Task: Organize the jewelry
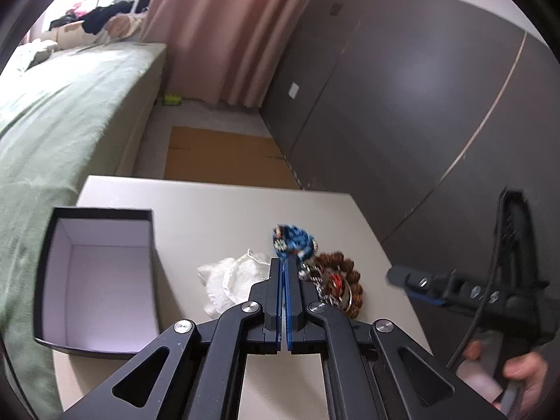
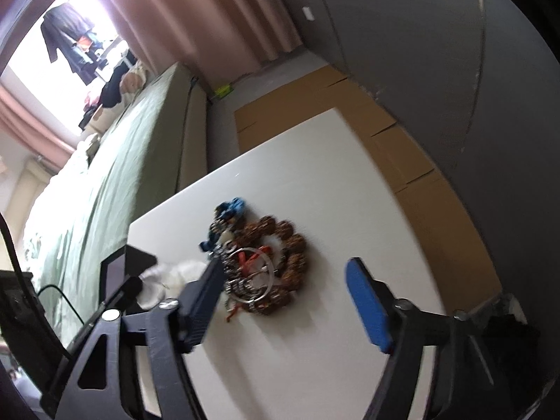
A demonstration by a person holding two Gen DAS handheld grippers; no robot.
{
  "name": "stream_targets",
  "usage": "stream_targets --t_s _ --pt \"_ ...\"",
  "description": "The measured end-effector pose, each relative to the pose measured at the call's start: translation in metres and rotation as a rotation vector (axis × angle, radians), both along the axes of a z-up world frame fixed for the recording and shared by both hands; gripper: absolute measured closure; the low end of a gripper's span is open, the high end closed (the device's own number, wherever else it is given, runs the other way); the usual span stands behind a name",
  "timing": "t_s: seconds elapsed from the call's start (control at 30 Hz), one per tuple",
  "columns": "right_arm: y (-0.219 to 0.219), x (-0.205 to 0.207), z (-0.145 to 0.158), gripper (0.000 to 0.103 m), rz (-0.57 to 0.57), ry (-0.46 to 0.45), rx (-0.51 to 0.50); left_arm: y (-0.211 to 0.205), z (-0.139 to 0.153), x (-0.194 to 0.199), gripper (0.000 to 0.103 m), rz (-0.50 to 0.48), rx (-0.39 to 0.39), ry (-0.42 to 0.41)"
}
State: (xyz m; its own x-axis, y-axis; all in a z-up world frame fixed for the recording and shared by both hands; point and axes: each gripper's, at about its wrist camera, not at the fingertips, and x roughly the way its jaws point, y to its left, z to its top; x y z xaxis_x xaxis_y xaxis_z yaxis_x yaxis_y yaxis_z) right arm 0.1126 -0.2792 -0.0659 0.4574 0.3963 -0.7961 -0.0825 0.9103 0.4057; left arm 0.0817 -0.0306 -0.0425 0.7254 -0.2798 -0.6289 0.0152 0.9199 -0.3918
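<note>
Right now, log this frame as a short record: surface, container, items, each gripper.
surface: white table
container: open dark box, nothing visible inside
items: blue bead bracelet, brown bead bracelet, metal rings and chains, white cloth
left gripper: shut, blue bead bracelet at its tips
right gripper: open over the pile

left wrist: close, angled down | right wrist: close, tilted | shared: table (image 1: pixel 217 210), jewelry pile (image 2: pixel 259 266)

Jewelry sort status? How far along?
Done: nothing, box shows no jewelry inside. In hand: left gripper shut at the blue bracelet, grip unclear. Left: brown bead bracelet and tangled metal pieces on the table, right gripper open over them.
</note>
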Motion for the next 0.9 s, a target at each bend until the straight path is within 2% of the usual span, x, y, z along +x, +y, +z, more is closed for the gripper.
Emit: stream_targets --t_s 0.13,0.2,0.33,0.5,0.8,0.87,0.9 --pt "0.017 0.003 -0.006 0.053 0.054 0.008 0.055 0.015 0.005 -0.001 0.103 0.036 -0.015 -0.019" --pt "0.028 0.005 -0.009 0.057 0.082 -0.003 0.051 0.024 0.006 -0.002 0.103 0.055 -0.031 -0.025" --pt "0.053 0.008 -0.009 0.057 0.137 -0.064 -0.044 0.041 0.008 -0.004 0.103 0.082 -0.051 -0.03" --pt "0.081 0.01 -0.015 0.057 0.23 -0.14 -0.21 0.06 0.012 -0.004 0.103 0.118 -0.076 -0.044" --pt "0.103 0.018 -0.031 0.057 0.307 -0.169 -0.296 0.083 0.015 -0.009 0.103 0.167 -0.105 -0.051" --pt "0.103 0.016 -0.03 0.06 0.311 -0.177 -0.312 0.086 0.016 -0.012 0.103 0.173 -0.102 -0.052" --pt "0.101 0.015 -0.029 0.07 0.31 -0.178 -0.318 0.086 0.016 -0.013 0.103 0.176 -0.101 -0.051"
